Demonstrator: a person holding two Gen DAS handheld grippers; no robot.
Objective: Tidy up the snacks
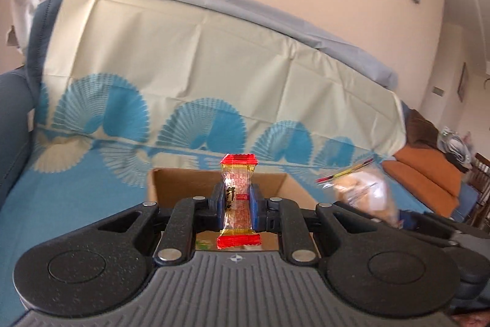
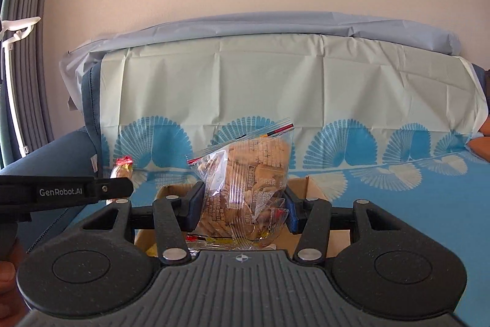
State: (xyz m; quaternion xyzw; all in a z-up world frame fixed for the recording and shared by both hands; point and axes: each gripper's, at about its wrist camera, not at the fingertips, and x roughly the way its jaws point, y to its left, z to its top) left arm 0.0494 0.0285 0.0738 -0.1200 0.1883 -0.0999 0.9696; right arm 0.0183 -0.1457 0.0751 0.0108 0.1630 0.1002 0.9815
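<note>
Two snacks (image 1: pixel 238 198) (image 2: pixel 245 192) above, seemingly, box rim (image 1: pixel 183 173).

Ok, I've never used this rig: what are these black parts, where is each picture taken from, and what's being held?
No robot arm here: a person holds two hand grippers, each with a camera looking forward along its jaws. The left-wrist view shows the left gripper shut on a candy with red ends. The right-wrist view shows the right gripper shut on a clear bag of biscuits. Both hang over an open cardboard box on a blue patterned sofa cover. A few wrappers show inside the box.
</note>
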